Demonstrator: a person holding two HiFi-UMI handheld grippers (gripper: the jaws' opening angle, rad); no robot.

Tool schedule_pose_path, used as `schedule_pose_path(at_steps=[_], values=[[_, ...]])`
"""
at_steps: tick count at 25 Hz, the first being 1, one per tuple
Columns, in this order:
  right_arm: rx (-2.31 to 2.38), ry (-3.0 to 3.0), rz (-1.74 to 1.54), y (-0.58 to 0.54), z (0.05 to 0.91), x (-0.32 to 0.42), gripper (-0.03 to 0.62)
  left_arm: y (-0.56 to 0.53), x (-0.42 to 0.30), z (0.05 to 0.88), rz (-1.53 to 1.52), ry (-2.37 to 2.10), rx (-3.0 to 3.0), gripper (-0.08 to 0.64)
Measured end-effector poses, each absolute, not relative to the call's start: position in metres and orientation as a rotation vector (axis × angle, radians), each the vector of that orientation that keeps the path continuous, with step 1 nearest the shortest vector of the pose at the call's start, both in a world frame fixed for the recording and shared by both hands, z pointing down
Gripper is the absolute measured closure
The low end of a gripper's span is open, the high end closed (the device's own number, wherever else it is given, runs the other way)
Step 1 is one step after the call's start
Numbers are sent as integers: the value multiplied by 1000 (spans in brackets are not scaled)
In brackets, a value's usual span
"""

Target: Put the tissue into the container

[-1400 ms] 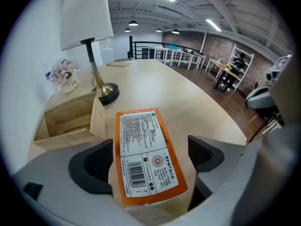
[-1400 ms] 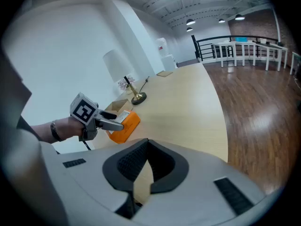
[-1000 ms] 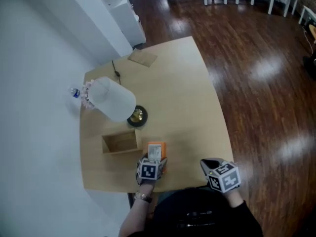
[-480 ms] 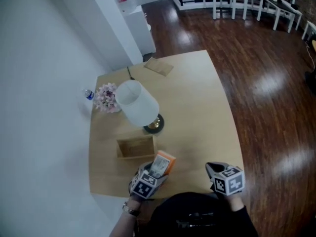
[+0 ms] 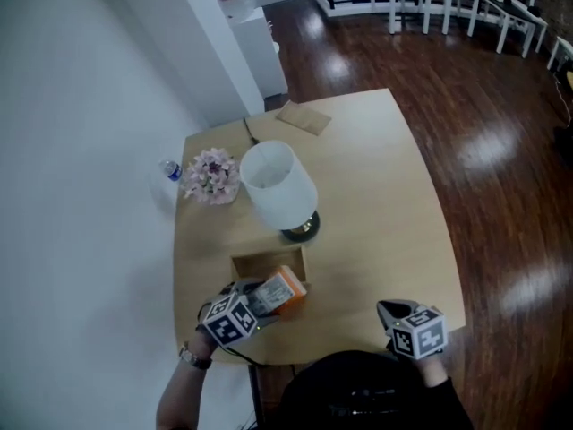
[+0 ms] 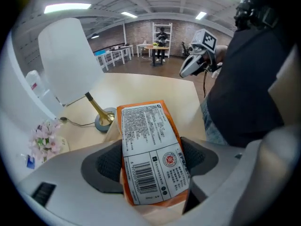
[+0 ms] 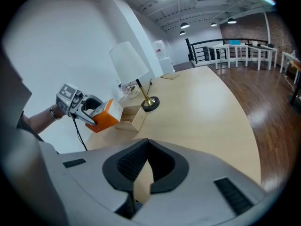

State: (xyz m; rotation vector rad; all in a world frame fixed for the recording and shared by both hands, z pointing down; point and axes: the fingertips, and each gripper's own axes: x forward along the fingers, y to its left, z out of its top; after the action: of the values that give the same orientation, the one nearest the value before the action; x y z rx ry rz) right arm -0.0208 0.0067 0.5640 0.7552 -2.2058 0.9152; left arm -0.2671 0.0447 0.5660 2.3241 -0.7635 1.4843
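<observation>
by the left edge of the table (image 5: 394,204) a small water bottle (image 5: 170,169) sits next to a bunch of pale pink flowers (image 5: 212,175). nearer the person, the left gripper (image 5: 265,296) is clamped on the tissue pack (image 5: 285,290). its two dark pads press on the sides of the orange pack, whose white printed label with a barcode faces the gripper's camera. the pack is held tilted over the near rim of the open wooden box (image 5: 267,260), with its far end pointing toward the box. whether it touches the rim cannot be told. just behind the box stands a lamp (image 5: 278,186) with a white shade and a brass base, its thin cord trailing toward the back of the table. a flat brown paper (image 5: 303,117) lies at the far edge. at the near right corner of the table, well apart from the box, is the right gripper (image 5: 389,310). its jaw tips meet and there is nothing between them.
</observation>
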Motion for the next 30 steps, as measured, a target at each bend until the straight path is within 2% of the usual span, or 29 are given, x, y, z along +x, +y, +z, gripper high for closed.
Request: schedule_pose_path(at_steps=[9, 19, 23, 26, 30], values=[[871, -2120, 971, 24, 575, -18, 592, -14, -306, 591, 1793, -425, 2468, 170], [1007, -2075, 1017, 35, 570, 0, 592, -27, -309, 648, 1833, -230, 2453, 152], [1016, -2081, 1014, 35, 569, 0, 592, -37, -323, 655, 1802, -334, 2401, 64], [1002, -2091, 997, 33, 569, -3, 592, -37, -324, 639, 1733, -430, 2416, 64], [958, -2122, 973, 28, 567, -10, 592, -31, -287, 574, 1331, -632, 2505, 73]])
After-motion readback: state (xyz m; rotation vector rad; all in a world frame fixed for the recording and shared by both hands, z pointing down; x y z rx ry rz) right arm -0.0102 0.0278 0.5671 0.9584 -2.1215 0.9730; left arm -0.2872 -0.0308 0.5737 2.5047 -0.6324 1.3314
